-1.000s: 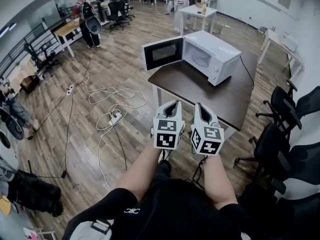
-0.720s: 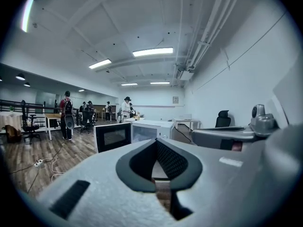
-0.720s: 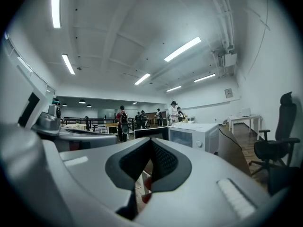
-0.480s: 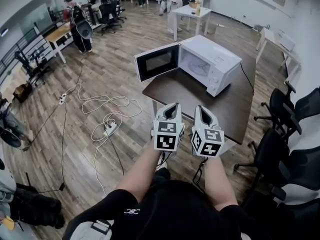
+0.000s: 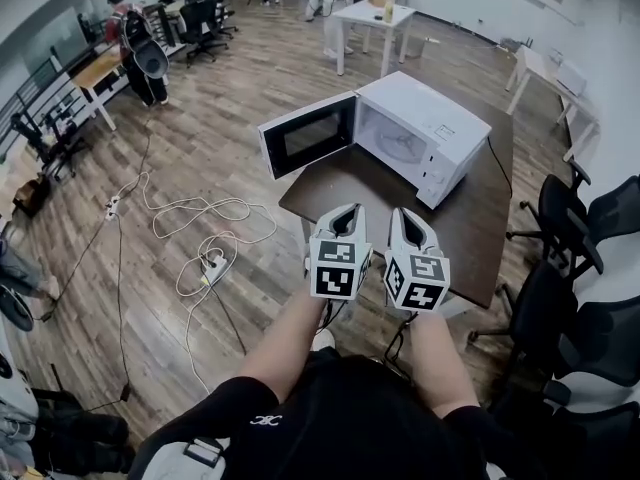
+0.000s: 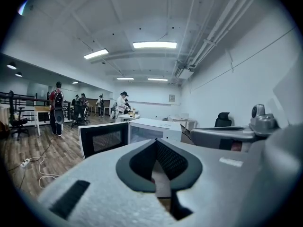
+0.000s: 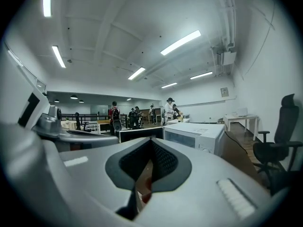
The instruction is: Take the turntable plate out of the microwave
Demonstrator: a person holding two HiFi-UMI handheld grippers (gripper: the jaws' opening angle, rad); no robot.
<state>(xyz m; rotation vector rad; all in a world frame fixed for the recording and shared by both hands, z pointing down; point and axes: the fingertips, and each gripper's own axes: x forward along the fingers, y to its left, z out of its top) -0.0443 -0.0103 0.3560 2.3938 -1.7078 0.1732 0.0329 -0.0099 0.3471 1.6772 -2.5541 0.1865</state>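
Both tongs sit just in front of me, side by side. My left gripper (image 5: 343, 213) has its jaws pressed together with nothing between them. My right gripper (image 5: 402, 216) is the same: closed tight and empty. They point nearly level toward the dark table (image 5: 470, 223), and I judge them to be short of its near edge.

I read this as the approach, since the task's thing is untouched. The microwave (image 5: 432, 118) is the only thing on the tabletop. Its door (image 5: 308, 135) is swung fully open to the left, so the cavity is free to reach. On the cavity floor I make out a pale round shape that I take for the plate (image 5: 402, 148). It is faint, and I see nothing else in there with it.

Next I would need to close in on the table and spread at least one pair of jaws. Then I would come in low and level at the cavity mouth to take the plate's rim. It is probably glass, so I would pinch slowly and lift it slightly off its hub before drawing it out past the door.

Further off, cables (image 5: 200, 213) trail over the wood floor to the left and chairs (image 5: 590, 218) stand right of the table. A person (image 5: 130, 43) stands by the desks far back.
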